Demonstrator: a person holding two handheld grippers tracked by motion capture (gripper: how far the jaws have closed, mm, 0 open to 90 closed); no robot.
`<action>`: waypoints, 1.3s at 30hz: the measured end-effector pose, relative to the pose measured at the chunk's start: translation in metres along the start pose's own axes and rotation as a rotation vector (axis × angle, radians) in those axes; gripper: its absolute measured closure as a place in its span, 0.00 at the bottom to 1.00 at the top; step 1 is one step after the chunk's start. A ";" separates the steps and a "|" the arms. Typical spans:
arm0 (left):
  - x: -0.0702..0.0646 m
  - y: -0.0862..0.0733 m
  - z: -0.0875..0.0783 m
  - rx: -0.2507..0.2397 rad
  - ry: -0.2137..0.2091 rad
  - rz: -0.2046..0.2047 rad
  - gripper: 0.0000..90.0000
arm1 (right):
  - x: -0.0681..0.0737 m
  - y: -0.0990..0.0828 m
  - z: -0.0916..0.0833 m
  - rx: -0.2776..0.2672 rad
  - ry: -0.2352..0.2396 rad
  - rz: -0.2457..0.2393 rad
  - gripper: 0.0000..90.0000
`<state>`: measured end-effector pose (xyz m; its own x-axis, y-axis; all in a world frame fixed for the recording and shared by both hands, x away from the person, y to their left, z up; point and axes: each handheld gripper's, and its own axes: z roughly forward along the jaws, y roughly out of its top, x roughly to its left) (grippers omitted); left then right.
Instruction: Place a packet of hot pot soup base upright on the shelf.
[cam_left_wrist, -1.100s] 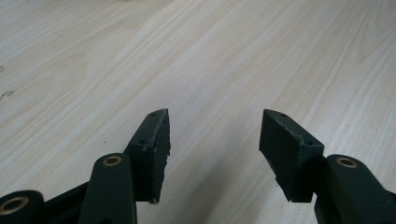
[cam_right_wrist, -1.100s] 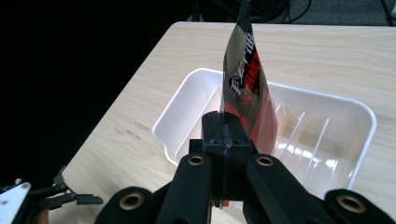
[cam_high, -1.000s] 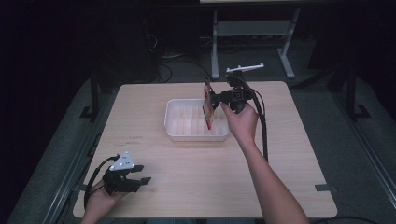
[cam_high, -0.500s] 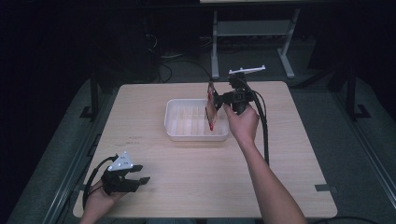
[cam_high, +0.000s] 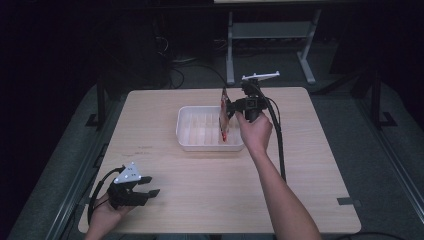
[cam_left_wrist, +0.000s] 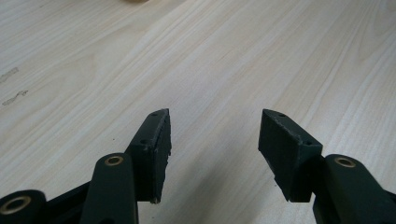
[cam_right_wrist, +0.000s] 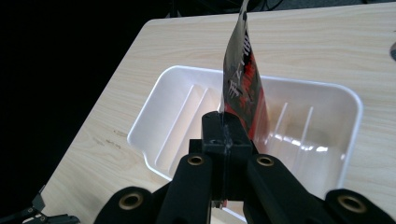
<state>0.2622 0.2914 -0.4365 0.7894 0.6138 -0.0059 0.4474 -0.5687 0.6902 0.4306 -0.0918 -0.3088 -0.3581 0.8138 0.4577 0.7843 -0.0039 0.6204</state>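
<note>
The right gripper (cam_high: 229, 107) pinches a red packet (cam_high: 224, 116) upright over the white tray (cam_high: 186, 131), probably to drop it in. At seven o'clock, the left gripper (cam_high: 148, 186) rests half open, holding nothing.

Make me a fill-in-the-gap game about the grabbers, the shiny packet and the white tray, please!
1. The right gripper is shut on a flat red-and-black foil ____.
2. It hangs above the white ribbed plastic ____, which has nothing inside.
3. The left gripper has its black jaws ____, with nothing between them.
4. Everything sits on a pale ____ table.

Missing words: packet; tray; open; wooden
</note>
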 end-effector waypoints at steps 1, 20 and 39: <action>0.000 0.000 0.000 -0.001 0.000 0.000 0.48 | 0.000 0.000 0.002 0.002 0.002 -0.002 1.00; 0.000 0.000 0.000 0.001 0.002 -0.003 0.46 | 0.005 -0.004 0.028 0.054 -0.007 -0.016 0.99; 0.000 0.000 0.000 0.006 0.011 -0.003 0.44 | -0.008 -0.014 0.038 0.087 -0.017 -0.007 0.99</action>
<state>0.2624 0.2914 -0.4363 0.7835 0.6213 -0.0001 0.4523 -0.5702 0.6857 0.4415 -0.0763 -0.3448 -0.3552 0.8237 0.4420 0.8231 0.0515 0.5656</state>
